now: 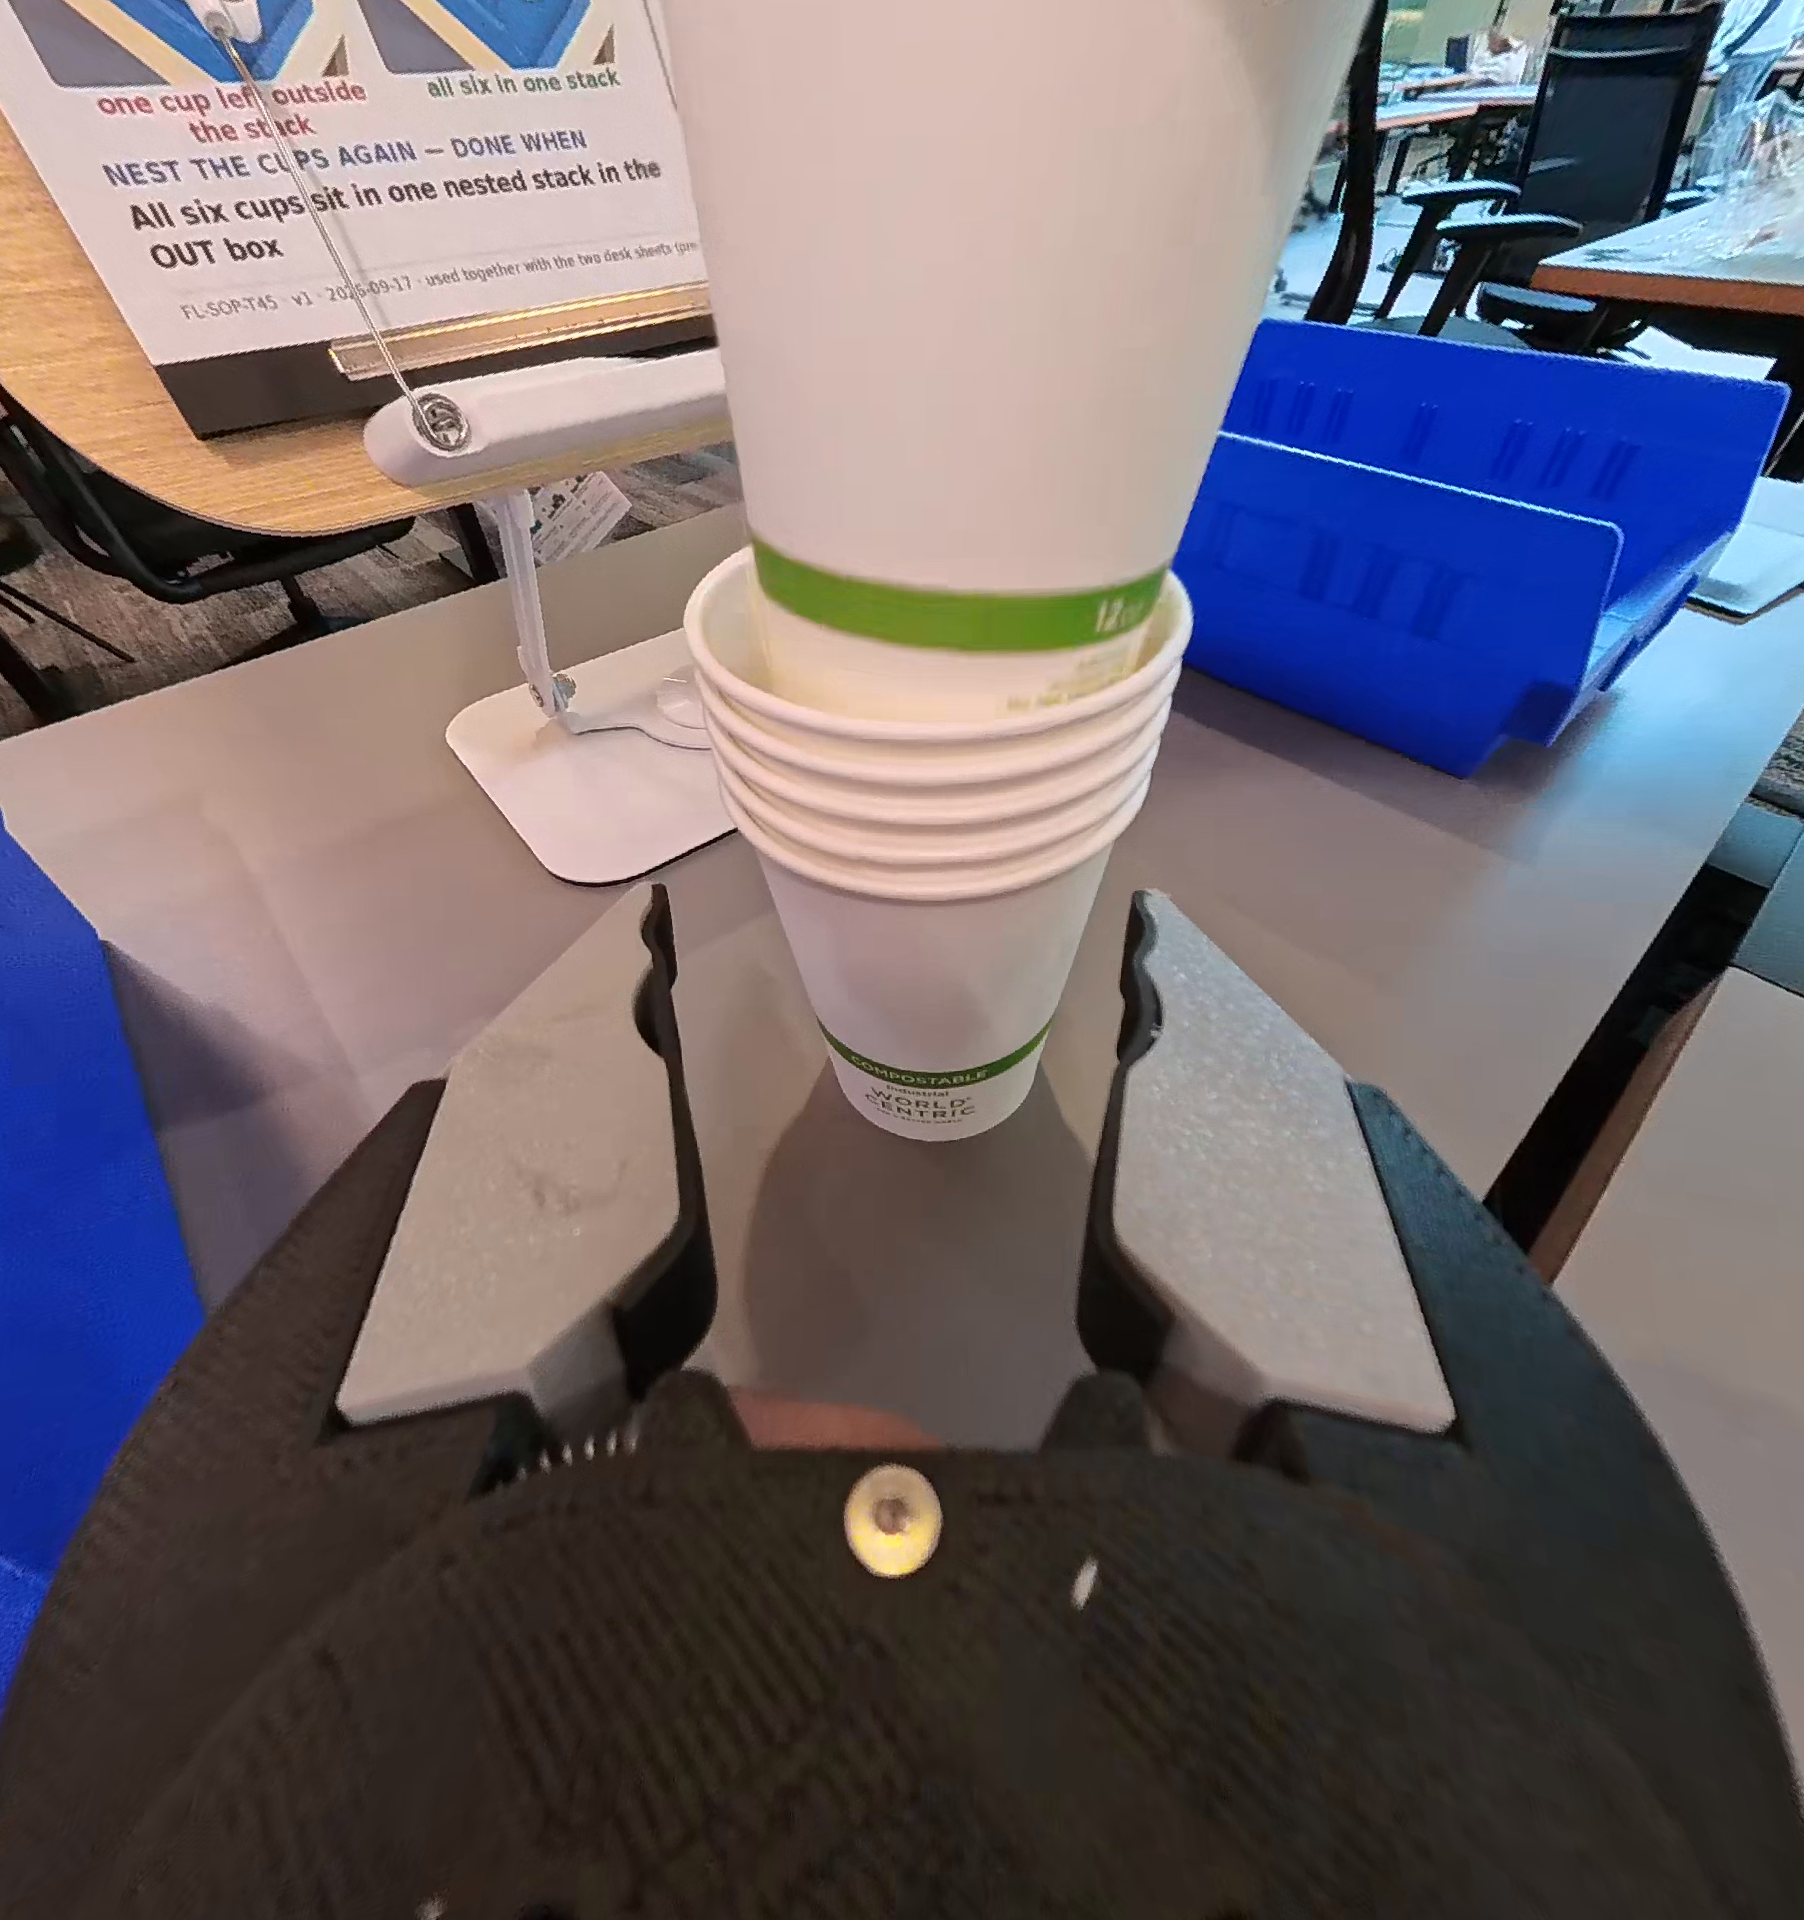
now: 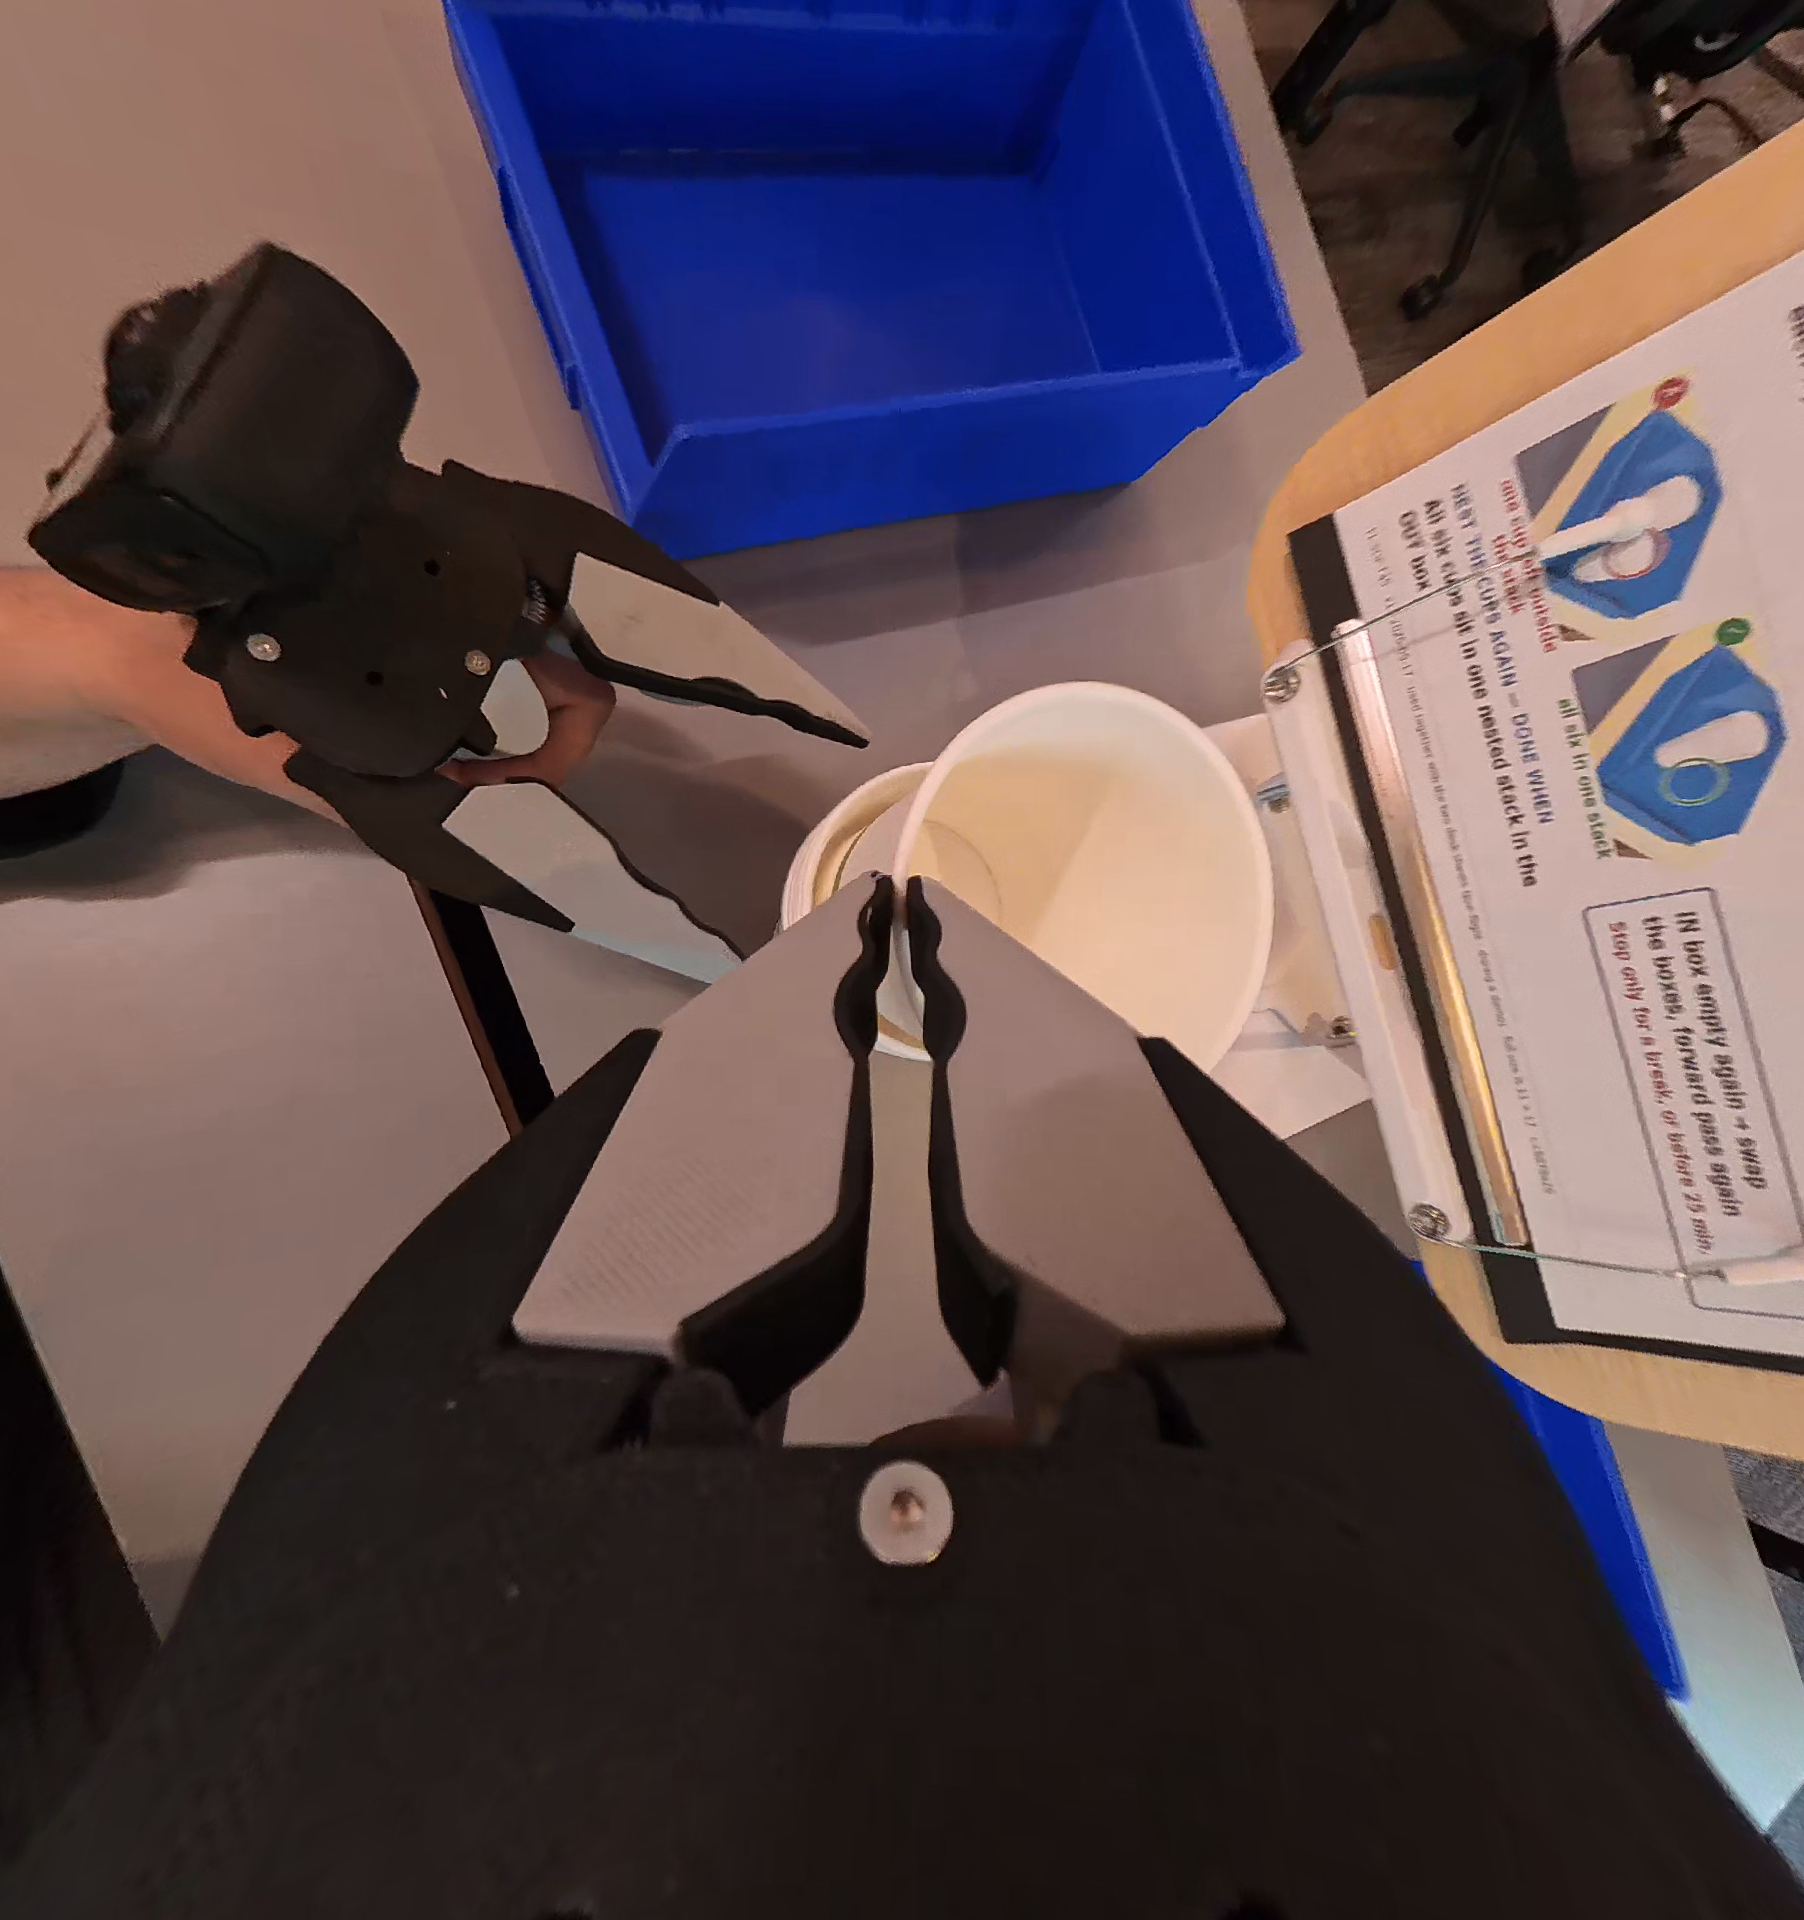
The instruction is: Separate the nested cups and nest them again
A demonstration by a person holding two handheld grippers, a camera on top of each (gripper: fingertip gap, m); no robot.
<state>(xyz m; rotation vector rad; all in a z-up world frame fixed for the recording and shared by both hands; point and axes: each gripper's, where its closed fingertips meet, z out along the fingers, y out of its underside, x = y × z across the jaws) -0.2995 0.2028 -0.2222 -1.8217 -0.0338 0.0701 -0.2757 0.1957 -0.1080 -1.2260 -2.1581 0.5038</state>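
Grippers first: right gripper (image 2: 896,883) is pinched nearly closed on the rim of a white cup (image 2: 1085,862), holding it tilted with its base dipped into the stack (image 1: 934,790). Left gripper (image 1: 903,925) gapes wide, empty, fingers either side of the stack's bottom cup without touching. Stack of nested white cups with a green band stands upright on the grey desk (image 1: 306,831), just beside the white stand (image 1: 586,790) of an instruction sheet (image 2: 1604,831). Blue bin (image 2: 877,239) sits near the desk's far edge.
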